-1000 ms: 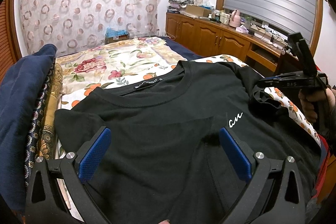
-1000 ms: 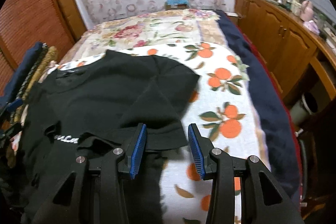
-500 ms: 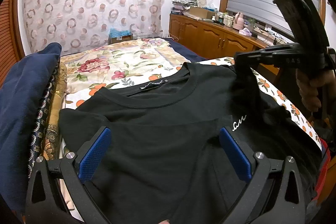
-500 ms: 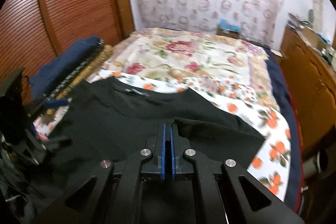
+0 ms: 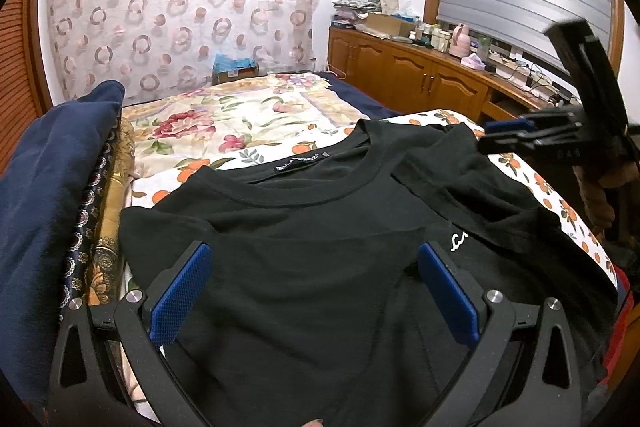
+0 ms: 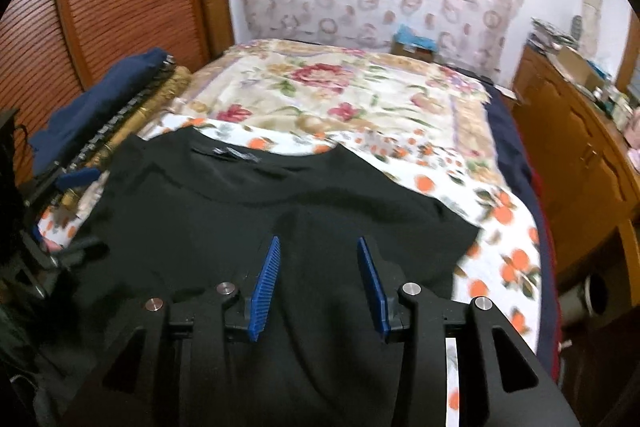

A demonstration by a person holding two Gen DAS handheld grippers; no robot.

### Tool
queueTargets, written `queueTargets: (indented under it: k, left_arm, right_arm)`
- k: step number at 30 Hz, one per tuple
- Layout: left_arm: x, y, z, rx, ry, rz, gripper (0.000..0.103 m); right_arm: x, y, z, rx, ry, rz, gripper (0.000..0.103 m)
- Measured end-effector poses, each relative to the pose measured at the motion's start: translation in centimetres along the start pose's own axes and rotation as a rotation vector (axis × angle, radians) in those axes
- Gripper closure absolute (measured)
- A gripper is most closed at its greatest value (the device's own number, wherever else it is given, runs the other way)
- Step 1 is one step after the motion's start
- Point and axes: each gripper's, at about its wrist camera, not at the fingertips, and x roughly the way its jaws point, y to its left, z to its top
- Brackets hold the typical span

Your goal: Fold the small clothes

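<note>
One fold looks done and most of the job is left. The black T-shirt (image 5: pixel 320 267) lies face up on the bed (image 5: pixel 240 115), collar toward twelve o'clock in the left wrist view, its body spread over the orange-print sheet (image 6: pixel 500 227). Its sleeve (image 5: pixel 472 179), at two o'clock from the collar label, is laid inward over the chest, covering part of the white lettering (image 5: pixel 456 241). The opposite sleeve (image 5: pixel 160 223), at nine o'clock, is flat and unfolded as far as I can tell.

Both tools are free of cloth. The left hand-held gripper (image 5: pixel 316 295) hovers over the shirt's middle with its jaws wide apart and nothing between the pads. The right hand-held gripper (image 6: pixel 320 283) has just been opening; its jaws stand partly apart, and only the shirt's surface shows below the gap, not pinched. In the left wrist view it appears at three o'clock, above the folded sleeve, held by a hand (image 5: pixel 600 195).

I judge the sleeve has been let go and the shirt is at an early stage. Remaining, by my reading: bring the nine o'clock sleeve and side in, then fold the body lengthwise and bring the hem up toward the collar. The hem is hidden under the tools, so its state cannot be told. A navy pile (image 5: pixel 60 187) sits at nine o'clock along the bed edge; whether it is finished laundry is unclear.
</note>
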Motion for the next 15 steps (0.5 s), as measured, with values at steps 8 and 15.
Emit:
queueTargets:
  k: [8,15]
  left_arm:
    - [0.8,0.5,-0.1,-0.014,0.021,0.03,0.0]
    - [0.7,0.7,-0.1,-0.019,0.018,0.034,0.0]
  right_arm:
    - [-0.2,-1.1,-2.9,0.046,0.064,-0.082,0.058]
    - [-2.5,2.8,-4.6,0.011,0.076,0.019,0.058]
